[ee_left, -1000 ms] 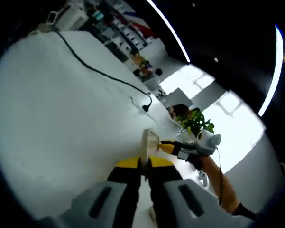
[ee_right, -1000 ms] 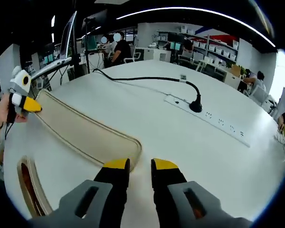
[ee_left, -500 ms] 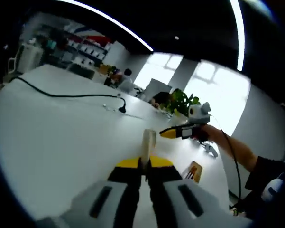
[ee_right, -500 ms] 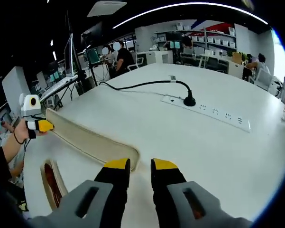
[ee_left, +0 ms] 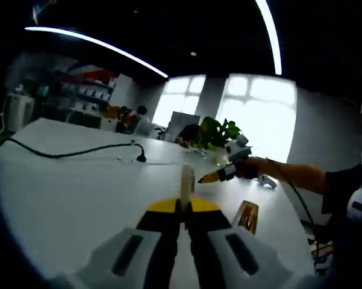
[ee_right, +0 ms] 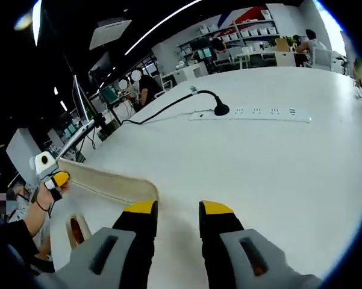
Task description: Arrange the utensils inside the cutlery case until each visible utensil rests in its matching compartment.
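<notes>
A long beige cutlery case lies across the white table. Its far end is in my left gripper, held by a hand at the left. The case's near end sits just left of my right gripper, which is open with nothing between its jaws. In the left gripper view my left gripper is shut on the case, seen edge-on. The right gripper hovers just beyond it. A wooden-rimmed piece lies on the table near the case, also seen as a wooden piece.
A white power strip with a black cable lies across the far part of the table. A potted plant stands at the table's far end. People sit at desks beyond the table.
Both views have rolled and tilted with the hands. The left gripper keeps its hold on the case. The right gripper's jaws stand a little wider apart.
</notes>
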Motion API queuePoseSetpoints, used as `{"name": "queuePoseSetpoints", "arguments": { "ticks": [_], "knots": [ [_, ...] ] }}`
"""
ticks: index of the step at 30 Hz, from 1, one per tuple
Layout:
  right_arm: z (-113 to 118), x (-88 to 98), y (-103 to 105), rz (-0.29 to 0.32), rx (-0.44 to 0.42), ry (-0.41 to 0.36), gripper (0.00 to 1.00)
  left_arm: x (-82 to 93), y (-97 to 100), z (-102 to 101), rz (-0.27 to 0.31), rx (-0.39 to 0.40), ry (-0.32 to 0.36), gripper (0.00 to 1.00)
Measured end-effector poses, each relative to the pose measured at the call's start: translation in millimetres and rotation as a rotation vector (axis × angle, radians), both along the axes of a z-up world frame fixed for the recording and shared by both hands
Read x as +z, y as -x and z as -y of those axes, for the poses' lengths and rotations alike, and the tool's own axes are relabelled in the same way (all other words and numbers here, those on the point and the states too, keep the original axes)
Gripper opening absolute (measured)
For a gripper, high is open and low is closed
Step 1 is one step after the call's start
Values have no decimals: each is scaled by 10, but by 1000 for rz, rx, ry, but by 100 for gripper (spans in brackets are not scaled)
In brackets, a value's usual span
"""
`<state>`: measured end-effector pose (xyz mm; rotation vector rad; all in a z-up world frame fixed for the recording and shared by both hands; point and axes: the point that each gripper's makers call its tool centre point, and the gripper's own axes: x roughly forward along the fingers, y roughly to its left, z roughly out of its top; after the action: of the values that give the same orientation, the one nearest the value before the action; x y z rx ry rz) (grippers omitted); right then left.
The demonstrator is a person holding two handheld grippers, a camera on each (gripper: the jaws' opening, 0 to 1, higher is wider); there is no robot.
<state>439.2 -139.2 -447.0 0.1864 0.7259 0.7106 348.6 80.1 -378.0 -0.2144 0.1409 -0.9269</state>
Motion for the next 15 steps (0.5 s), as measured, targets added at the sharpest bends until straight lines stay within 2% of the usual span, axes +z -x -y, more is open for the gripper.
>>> {"name": "queuePoseSetpoints", "arguments": {
  "ticks": [4,9,12,15],
  "knots": [
    [5,61,10,4,5,-68,28,19,36,5,17,3,-20,4],
    [-20,104,87,54,83,-37,28,79,98,21,148,-24,-116,3],
    [-79,127,218,117,163,33,29,117,160,77,212,-50,-167,4],
    [-164,173,319,205,261,116,33,130,212,144,295,-79,-254,4]
  ]
}}
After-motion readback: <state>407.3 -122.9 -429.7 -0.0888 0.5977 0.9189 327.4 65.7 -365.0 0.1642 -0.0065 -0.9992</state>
